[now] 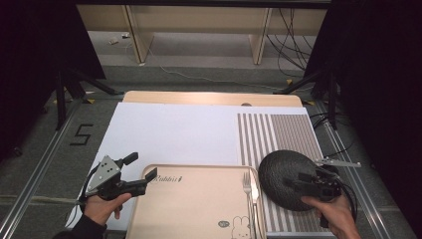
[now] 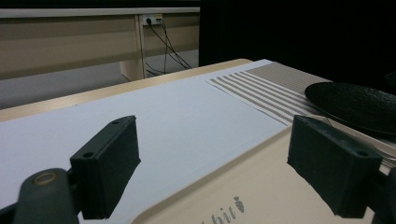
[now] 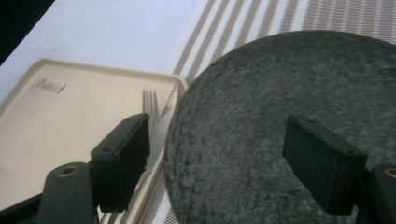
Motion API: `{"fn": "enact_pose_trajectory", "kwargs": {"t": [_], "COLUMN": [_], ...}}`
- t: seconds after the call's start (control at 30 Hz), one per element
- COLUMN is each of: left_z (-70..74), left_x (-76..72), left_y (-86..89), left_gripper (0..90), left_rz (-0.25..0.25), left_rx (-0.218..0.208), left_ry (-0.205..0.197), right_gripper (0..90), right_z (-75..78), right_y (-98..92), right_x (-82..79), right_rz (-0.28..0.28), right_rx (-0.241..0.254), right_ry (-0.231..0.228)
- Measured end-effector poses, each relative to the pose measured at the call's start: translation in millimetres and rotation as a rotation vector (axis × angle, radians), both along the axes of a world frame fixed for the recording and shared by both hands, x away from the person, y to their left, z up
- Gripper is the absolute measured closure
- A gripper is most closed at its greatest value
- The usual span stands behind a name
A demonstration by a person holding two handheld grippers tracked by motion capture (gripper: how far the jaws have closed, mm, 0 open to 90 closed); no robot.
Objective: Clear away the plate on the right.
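Right gripper [image 1: 304, 182]: jaws spread, empty, over dark plate [image 3: 289, 116]
Left gripper [image 1: 137, 174]: jaws spread, empty, at tray [image 1: 199, 209] corner
Hazard: plate rim slipping out; fork [image 3: 150, 105] beside it knocked

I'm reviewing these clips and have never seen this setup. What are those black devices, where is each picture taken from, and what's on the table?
A person holds a handheld tool in each hand: the left tongs and right tongs. Both are open and hold nothing. The high view looks down from above the person's side; each gripper view rides on one tool and looks along its two black jaws. On the table lie a white sheet, a striped mat, a beige tray with a fork at its right edge, and a dark round plate on the mat. The right tongs hover over the plate, the left at the tray's corner.
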State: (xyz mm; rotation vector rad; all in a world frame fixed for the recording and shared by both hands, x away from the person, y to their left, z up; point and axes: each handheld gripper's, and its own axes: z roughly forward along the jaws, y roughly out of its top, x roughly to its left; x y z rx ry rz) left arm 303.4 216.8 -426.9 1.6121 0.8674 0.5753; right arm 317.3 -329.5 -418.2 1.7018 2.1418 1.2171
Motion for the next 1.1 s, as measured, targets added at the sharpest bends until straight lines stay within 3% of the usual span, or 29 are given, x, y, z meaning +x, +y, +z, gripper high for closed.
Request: {"fn": "enact_pose_trajectory", "kwargs": {"t": [0.53, 1.1], "left_z": [-0.4, -0.1], "left_x": [0.2, -0.8], "left_y": [-1.2, -1.2], "left_gripper": [16.0, 16.0], "left_rz": [-0.001, -0.004], "left_rx": [0.004, 0.005], "left_ry": [0.001, -0.002], "right_gripper": [24.1, 24.2], "right_z": [-10.9, -21.2], "right_y": [-42.4, -64.9], "right_x": [-11.8, -13.8], "right_rz": [-0.172, -0.263], "right_rx": [0.022, 0.018], "right_ry": [0.046, 0.084]}}
